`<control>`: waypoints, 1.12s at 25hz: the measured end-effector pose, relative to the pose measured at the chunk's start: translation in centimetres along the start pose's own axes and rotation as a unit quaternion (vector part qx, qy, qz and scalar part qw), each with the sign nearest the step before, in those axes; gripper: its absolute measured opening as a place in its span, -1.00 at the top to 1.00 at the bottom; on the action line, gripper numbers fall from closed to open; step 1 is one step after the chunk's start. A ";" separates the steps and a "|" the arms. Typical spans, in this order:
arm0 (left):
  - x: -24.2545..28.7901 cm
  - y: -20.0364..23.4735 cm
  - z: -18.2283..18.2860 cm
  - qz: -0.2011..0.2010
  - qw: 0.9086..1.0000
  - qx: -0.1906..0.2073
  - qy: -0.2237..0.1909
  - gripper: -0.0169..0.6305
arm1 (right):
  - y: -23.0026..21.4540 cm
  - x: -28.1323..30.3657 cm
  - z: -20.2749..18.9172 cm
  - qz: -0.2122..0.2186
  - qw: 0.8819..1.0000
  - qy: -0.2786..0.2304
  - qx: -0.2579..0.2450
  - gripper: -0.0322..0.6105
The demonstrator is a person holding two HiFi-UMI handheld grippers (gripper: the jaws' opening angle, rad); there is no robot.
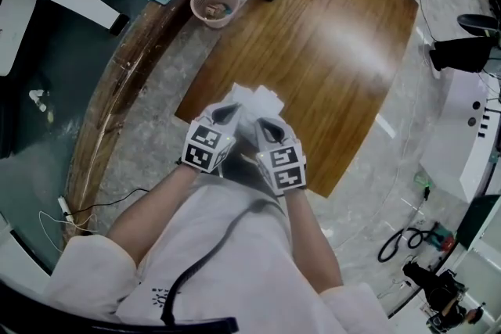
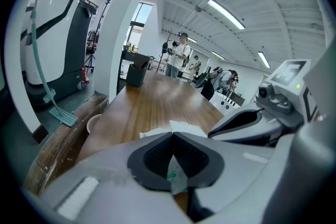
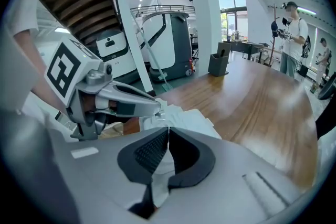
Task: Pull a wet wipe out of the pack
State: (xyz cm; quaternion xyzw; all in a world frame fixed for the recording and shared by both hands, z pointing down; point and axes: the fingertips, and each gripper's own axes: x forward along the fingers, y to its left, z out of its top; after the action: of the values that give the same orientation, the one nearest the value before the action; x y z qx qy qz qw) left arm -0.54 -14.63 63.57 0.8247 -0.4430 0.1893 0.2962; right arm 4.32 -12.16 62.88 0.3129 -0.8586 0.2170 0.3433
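Left gripper (image 2: 172, 138) clenched on pack (image 2: 176, 177) edge. Right gripper (image 3: 167, 132) clenched on white wipe (image 3: 161, 163). Both at bench (image 1: 313, 51) 6 o'clock edge, tips close together.

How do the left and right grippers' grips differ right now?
The left gripper clamps what looks like the pack; the right gripper clamps a wet wipe. The left gripper's catch shows green print; the right gripper's is plain white. Both are shut, tips meeting over the wooden table's near edge.
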 end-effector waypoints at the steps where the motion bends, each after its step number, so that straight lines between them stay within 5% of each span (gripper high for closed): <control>1: -0.1 -0.1 0.1 -0.003 1.000 0.002 0.001 0.93 | 0.0 -0.1 0.0 -0.002 1.000 -0.002 0.002 0.85; 28: -1.9 -3.0 0.7 -0.103 0.992 0.074 0.026 0.77 | 0.8 -2.3 1.6 -0.080 0.992 -0.063 0.075 0.85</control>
State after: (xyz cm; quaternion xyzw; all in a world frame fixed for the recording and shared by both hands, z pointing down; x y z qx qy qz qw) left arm 1.03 -12.58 61.01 0.8805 -0.3321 0.2117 0.2638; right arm 4.36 -11.64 60.02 0.4184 -0.8322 0.2323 0.2801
